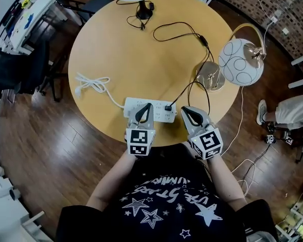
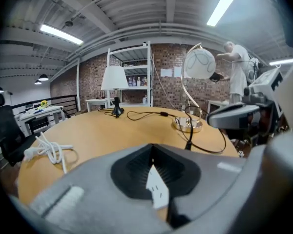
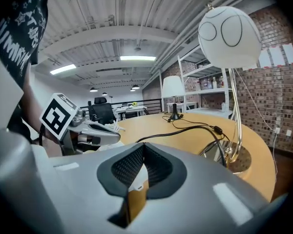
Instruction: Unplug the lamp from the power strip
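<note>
Both hovering closed and empty, left tongs (image 1: 146, 108) should be pinning the power strip (image 1: 133, 105), right tongs (image 1: 185, 110) opening onto the black plug (image 1: 167, 107).

A round wooden table (image 1: 116, 54) stands on a dark wood-plank floor (image 1: 40, 150). In the head view, 1 black office chair (image 1: 20, 72) sits near the table's left edge, with a white desk (image 1: 33, 11) beyond it. The far wall (image 2: 90, 79) is red brick, and a white open shelf unit (image 2: 139, 69) stands against it. The ceiling (image 2: 136, 9) is ribbed grey metal with beams. In the left gripper view, 2 lit fluorescent tubes (image 2: 61, 34) run across the ceiling, and dark pendant lamps (image 2: 43, 77) hang at the left.
</note>
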`<state>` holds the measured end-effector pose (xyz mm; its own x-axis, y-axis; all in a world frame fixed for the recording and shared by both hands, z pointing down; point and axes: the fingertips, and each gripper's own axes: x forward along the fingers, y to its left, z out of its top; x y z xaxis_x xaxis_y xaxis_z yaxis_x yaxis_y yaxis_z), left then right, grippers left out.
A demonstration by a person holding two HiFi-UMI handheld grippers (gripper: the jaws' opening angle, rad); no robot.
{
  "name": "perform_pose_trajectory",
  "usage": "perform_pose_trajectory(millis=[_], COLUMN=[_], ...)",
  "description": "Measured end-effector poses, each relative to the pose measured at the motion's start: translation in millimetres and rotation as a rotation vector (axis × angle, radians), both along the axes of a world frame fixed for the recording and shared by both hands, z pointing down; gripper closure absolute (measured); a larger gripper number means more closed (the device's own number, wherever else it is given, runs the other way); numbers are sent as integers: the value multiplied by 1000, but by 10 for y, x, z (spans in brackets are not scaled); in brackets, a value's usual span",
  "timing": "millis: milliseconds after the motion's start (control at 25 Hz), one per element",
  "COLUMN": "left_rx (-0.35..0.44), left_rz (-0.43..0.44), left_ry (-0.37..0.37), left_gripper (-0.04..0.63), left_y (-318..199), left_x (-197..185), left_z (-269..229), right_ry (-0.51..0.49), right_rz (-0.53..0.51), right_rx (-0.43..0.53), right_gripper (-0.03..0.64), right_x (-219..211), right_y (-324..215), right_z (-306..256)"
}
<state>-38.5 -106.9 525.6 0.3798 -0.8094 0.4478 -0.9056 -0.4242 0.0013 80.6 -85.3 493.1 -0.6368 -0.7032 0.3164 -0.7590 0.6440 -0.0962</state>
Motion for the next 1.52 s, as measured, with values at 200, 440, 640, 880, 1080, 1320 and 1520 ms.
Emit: perform_pose_trajectory(millis=[200, 440, 640, 880, 1080, 1320, 1520], left_rx=[-61, -129, -156, -211, -217, -212, -249], left_rz=[-23, 14, 53, 89, 113, 125, 134], left_ry=[-30, -32, -70, -106, -106, -105, -122], left_gripper=[591, 591, 592, 592, 591, 592, 592], left_y=[-27, 9, 6, 99, 122, 27, -15], left_x=[20, 87, 71, 93, 125, 158, 179], left_z=[161, 286, 363, 496, 435, 363, 430], right_ry=[-20, 9, 40, 78, 114, 136, 167], right_rz=[-98, -164, -166, -174, -186, -184, -198], right_rx=[-14, -29, -66, -63, -63, -90, -111], right_gripper=[607, 607, 607, 604, 589, 546, 511], right_x=[-127, -227, -260, -308, -365, -382, -397], right_y=[-32, -35, -31, -11, 23, 42, 19], right_z=[75, 180, 293, 310, 307, 362, 416])
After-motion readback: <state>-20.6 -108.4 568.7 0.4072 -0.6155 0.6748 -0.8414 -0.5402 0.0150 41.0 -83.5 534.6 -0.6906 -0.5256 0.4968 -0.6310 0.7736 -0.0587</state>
